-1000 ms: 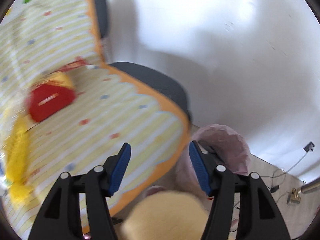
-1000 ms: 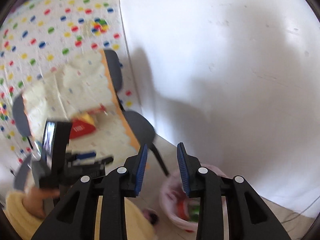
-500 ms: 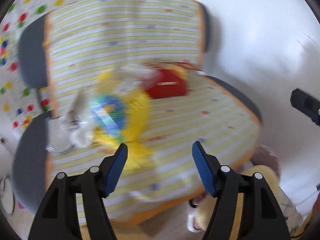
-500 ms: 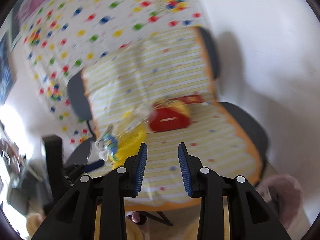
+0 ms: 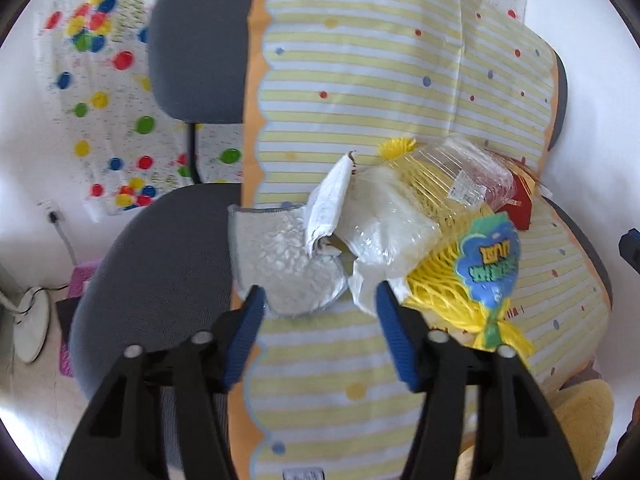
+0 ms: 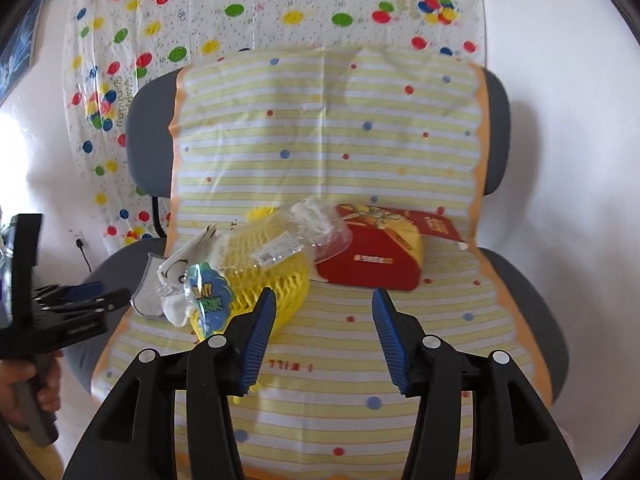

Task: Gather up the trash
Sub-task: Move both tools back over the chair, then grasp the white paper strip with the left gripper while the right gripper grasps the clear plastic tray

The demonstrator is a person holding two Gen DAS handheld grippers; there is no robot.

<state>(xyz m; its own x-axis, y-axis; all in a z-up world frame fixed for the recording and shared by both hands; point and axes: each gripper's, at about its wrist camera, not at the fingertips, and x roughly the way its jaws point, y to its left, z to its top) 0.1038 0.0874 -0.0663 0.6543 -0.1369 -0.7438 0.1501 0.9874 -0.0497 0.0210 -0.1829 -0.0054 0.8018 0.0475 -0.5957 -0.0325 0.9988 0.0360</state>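
1. Left wrist view: the left gripper point(image 5: 320, 304), jaws spread and empty, has swung from the wall and bin to face the grey chair draped in a yellow-striped plastic cloth point(image 5: 360, 80). Just ahead at twelve o'clock lie a torn silver foil wrapper point(image 5: 280, 264) and a crumpled white paper point(image 5: 332, 200); at two o'clock, a yellow mesh bag point(image 5: 444, 276).
2. Right wrist view: the right gripper point(image 6: 324, 320), released wider than a second ago, points at a red cardboard box point(image 6: 372, 264) at twelve o'clock. Both now look ready to pick up trash.
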